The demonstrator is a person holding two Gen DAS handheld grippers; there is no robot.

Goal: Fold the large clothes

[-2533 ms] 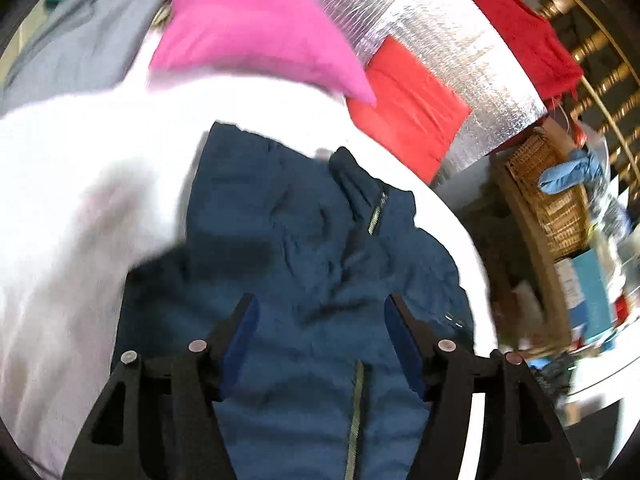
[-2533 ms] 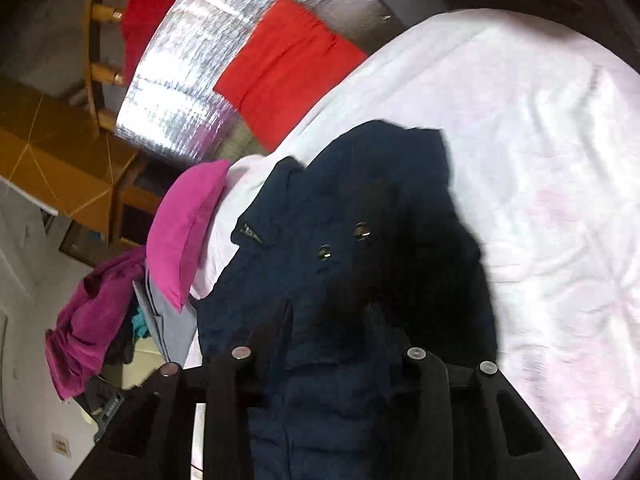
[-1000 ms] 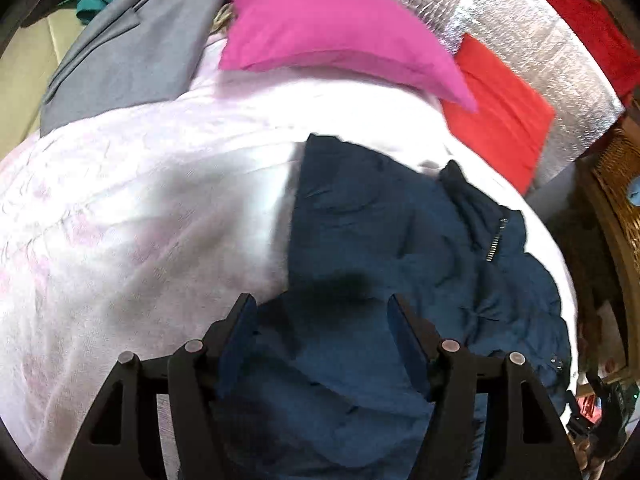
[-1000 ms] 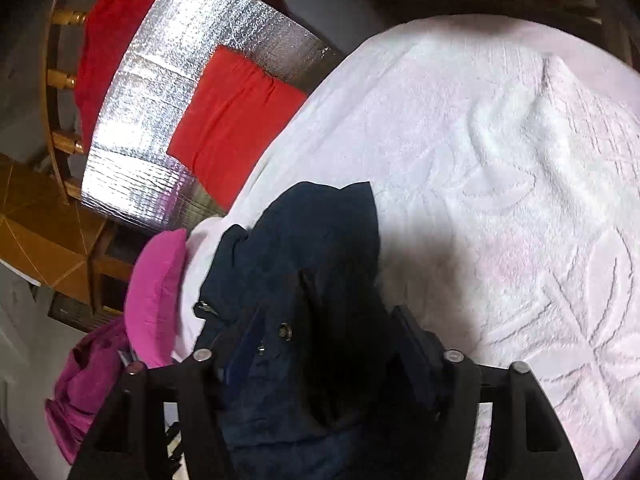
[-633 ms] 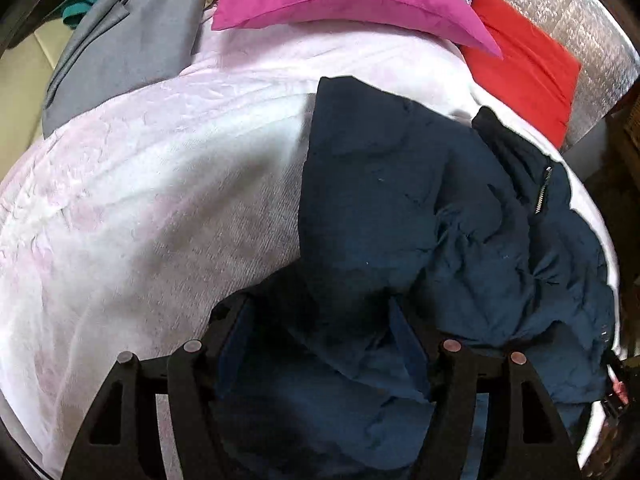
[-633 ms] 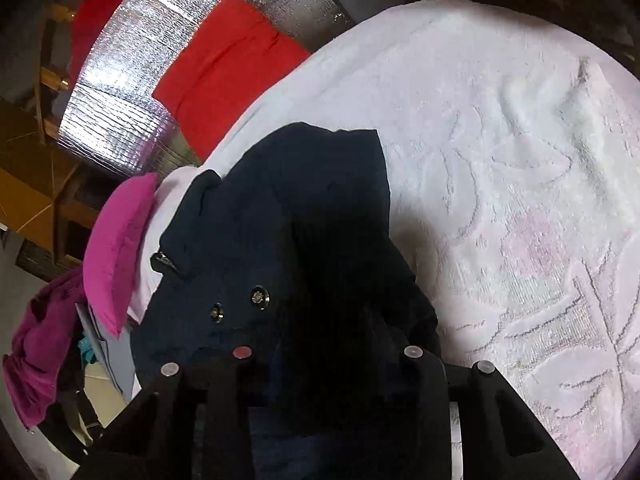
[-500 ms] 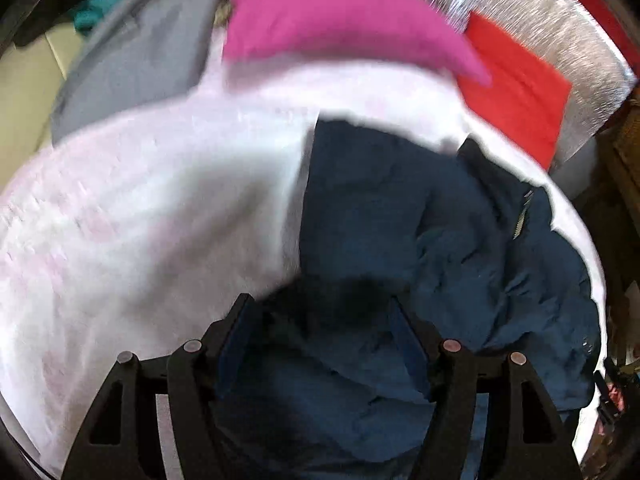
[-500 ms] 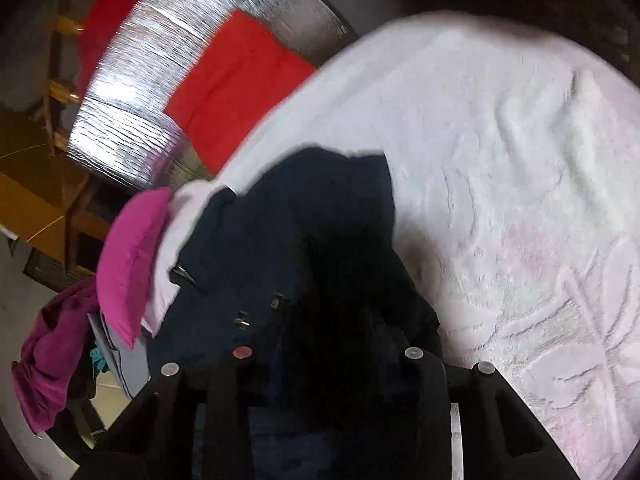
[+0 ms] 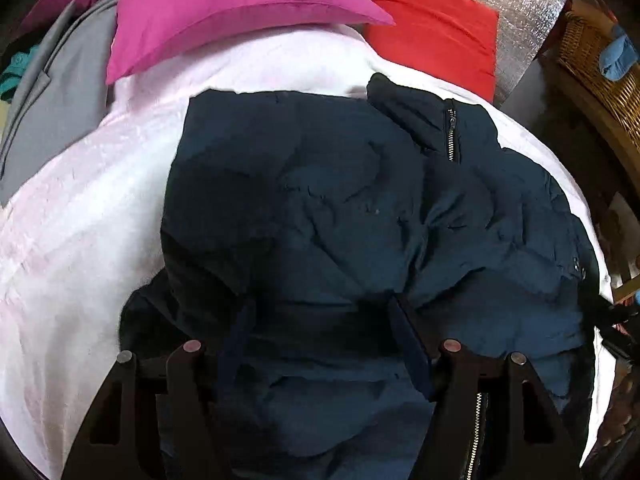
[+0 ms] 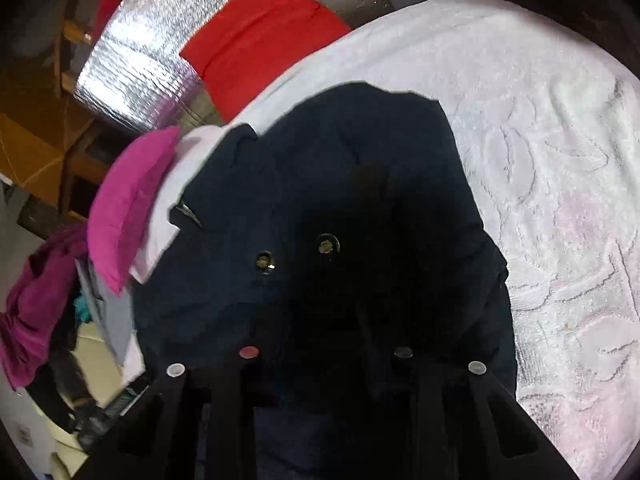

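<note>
With my right gripper (image 10: pixel 320 320) closing on the puffy navy quilted jacket (image 9: pixel 340 220) and my left gripper (image 9: pixel 320 340) spread, I should pinch both layers firmly.

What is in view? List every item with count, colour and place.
jacket: one, navy, on the blanket, zip collar at the far end
blanket: one, white-pink, under the jacket
pillow: one, magenta, at the blanket's far edge
red cloth: one, on the foil mat
foil mat: one, silver, beyond the blanket
grey garment: one, left of the pillow
basket: one, wicker, far right
left gripper: jaws apart, jacket fabric between
right gripper: jaws closing, jacket between
</note>
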